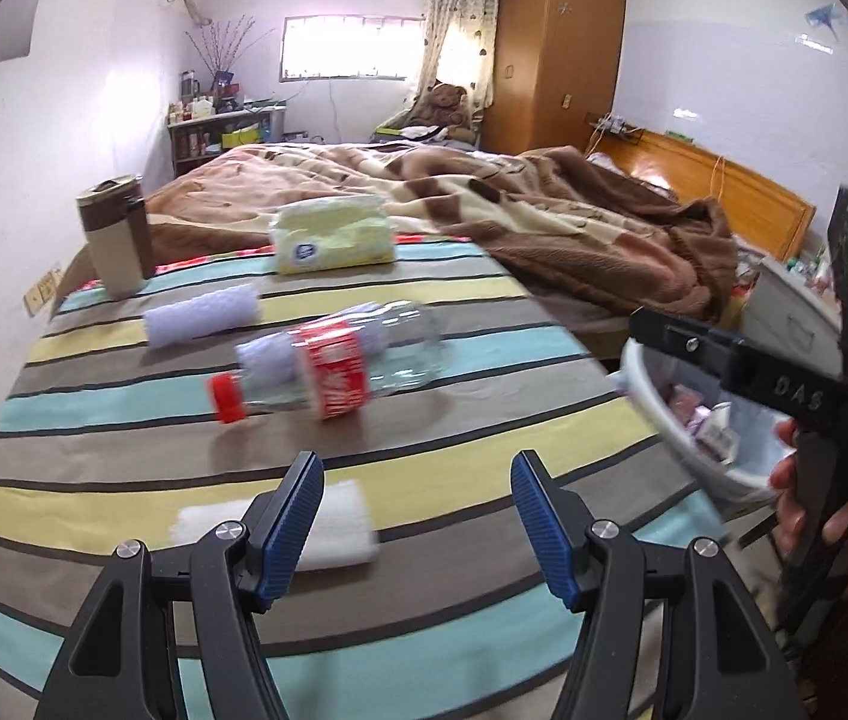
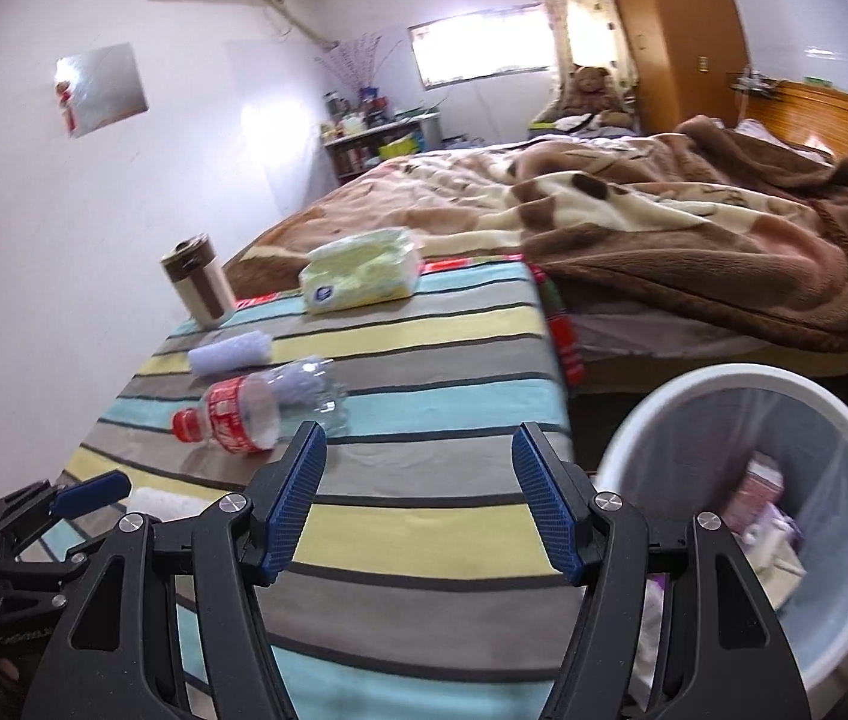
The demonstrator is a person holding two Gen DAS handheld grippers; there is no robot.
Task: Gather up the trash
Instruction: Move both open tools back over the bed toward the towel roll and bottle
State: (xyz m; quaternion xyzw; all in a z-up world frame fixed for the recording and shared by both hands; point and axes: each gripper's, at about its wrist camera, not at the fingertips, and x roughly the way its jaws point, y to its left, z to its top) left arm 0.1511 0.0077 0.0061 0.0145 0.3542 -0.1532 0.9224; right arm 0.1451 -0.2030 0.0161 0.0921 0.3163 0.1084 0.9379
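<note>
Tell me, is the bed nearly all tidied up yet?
Not yet. The white bin beside the bed already holds some wrappers. Nothing is in hand: the left gripper and right gripper both have open, empty jaws. Left on the striped cover: the plastic bottle, the rolled tissue and the white tissue by the left gripper.

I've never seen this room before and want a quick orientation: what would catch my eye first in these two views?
Probably the clear plastic bottle with its red cap and label, lying on its side mid-way along the striped cloth. Next, the white trash bin standing off the cloth's right edge, already holding some scraps. Both the left gripper and right gripper are open and empty.
</note>
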